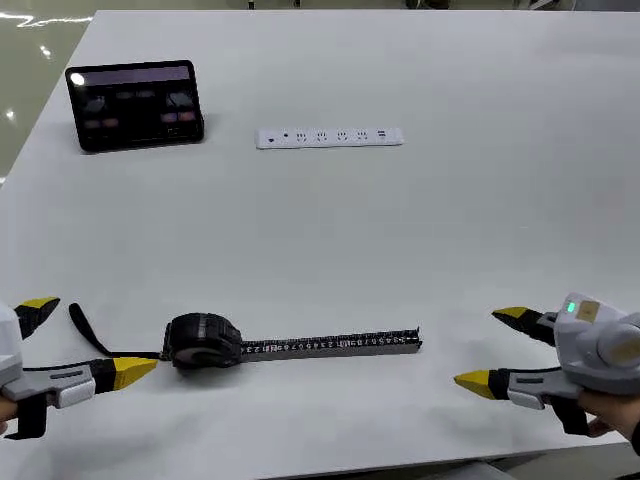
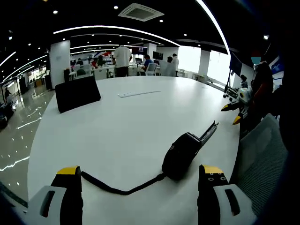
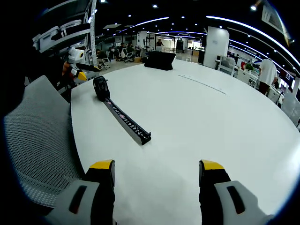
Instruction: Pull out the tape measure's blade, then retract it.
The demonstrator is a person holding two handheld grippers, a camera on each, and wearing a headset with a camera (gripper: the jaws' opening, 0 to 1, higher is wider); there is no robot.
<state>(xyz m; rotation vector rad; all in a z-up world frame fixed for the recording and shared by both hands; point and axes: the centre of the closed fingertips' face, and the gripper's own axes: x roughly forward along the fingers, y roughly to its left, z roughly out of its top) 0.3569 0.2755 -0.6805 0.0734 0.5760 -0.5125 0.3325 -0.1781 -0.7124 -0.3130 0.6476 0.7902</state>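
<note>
Honestly, looking at the tape measure (image 1: 203, 341) flat on the counter (image 1: 400, 230), blade (image 1: 330, 346) out between left gripper (image 1: 95, 335) and right gripper (image 1: 481, 347) — fingers (image 1: 130, 371) on both wide open, empty. Could snap back hard or skid away if released without pinning it down.

Table (image 1: 400, 230) bare around tape measure (image 1: 203, 341); strap (image 1: 88, 331), seemingly flat, left.

A dark tablet (image 1: 134, 104) stands on the white table (image 1: 450, 230), left of a white power strip (image 1: 329, 137).
</note>
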